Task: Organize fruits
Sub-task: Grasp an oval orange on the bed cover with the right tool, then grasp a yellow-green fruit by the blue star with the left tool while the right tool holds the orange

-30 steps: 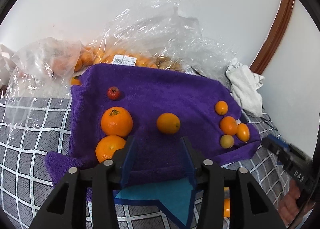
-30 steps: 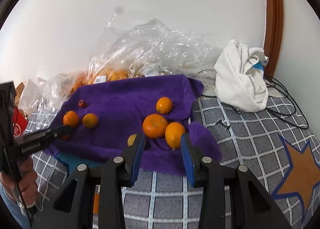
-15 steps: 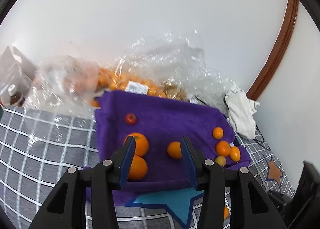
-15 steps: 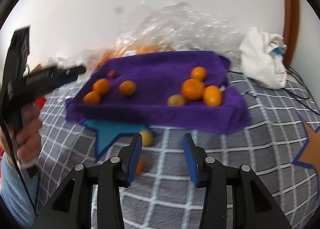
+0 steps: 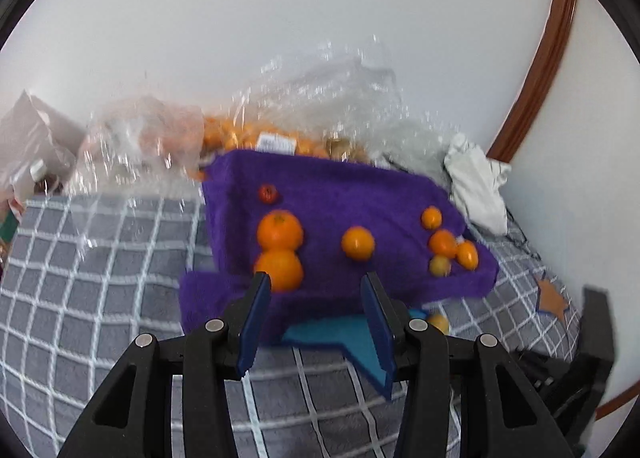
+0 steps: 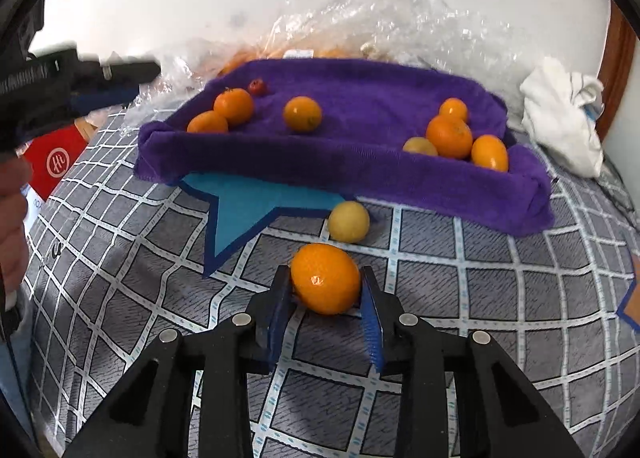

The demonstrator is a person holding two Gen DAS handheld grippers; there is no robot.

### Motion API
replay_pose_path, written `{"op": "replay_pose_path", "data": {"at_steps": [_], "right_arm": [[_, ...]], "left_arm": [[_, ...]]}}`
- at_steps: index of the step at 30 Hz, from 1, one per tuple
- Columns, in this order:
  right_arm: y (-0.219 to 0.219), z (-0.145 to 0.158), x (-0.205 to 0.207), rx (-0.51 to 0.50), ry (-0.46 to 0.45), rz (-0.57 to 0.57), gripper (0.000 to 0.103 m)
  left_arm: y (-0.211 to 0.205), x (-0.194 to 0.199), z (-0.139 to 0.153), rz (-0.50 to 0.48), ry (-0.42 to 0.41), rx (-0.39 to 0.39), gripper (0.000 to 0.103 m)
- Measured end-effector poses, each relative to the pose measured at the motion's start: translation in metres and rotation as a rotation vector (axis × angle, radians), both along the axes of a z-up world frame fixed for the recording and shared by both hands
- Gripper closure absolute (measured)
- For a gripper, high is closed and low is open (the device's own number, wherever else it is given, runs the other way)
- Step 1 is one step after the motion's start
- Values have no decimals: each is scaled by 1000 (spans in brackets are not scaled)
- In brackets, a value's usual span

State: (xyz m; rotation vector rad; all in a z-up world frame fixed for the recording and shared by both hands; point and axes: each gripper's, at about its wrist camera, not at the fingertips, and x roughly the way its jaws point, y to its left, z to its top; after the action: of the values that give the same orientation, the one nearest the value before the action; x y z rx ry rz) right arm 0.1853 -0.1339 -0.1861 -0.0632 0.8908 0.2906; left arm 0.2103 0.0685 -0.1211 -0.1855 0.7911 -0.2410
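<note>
Right tongs [image 6: 325, 290], just closing, pinch an orange [image 6: 325, 278] on the checked bedspread [image 6: 500, 298]; left tongs [image 5: 314, 298] hang spread, empty.

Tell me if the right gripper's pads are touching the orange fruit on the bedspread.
Touching. In the right wrist view both pads of the right gripper, which has just been closing, press the sides of the orange fruit.

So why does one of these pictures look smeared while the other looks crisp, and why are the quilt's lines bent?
Left wrist view: motion blur smears the purple towel and plastic bags. Right wrist view: sharp, with glare on the orange between the jaws. Both views: the fisheye lens curves the quilt grid.
</note>
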Motion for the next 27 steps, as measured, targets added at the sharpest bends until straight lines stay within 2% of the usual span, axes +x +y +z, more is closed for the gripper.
{"op": "replay_pose_path", "data": {"at_steps": [3, 6, 8, 12, 16, 20, 23, 25, 27], "right_arm": [[-14, 9, -10, 25, -21, -33, 70], [-38, 18, -19, 68, -30, -87, 70], [-52, 23, -26, 46, -46, -118, 70], [-78, 31, -40, -17, -90, -173, 70], [-94, 33, -52, -74, -118, -207, 70], [-101, 30, -63, -118, -130, -202, 70], [-105, 25, -68, -124, -123, -196, 70], [-108, 21, -69, -115, -114, -196, 70], [-110, 17, -67, -104, -99, -204, 70]], "left_arm": [[-13, -7, -18, -39, 51, -26, 59], [-33, -12, -28, -74, 74, 10, 60], [-51, -15, -31, -119, 84, 26, 60], [-83, -16, -33, -207, 101, -1, 60], [-110, -10, -39, -219, 106, 42, 61], [-131, 2, -51, -230, 154, 28, 69], [-140, 5, -59, -222, 165, 51, 75], [-143, 5, -62, -206, 146, 83, 89], [-142, 2, -61, -210, 125, 79, 98]]}}
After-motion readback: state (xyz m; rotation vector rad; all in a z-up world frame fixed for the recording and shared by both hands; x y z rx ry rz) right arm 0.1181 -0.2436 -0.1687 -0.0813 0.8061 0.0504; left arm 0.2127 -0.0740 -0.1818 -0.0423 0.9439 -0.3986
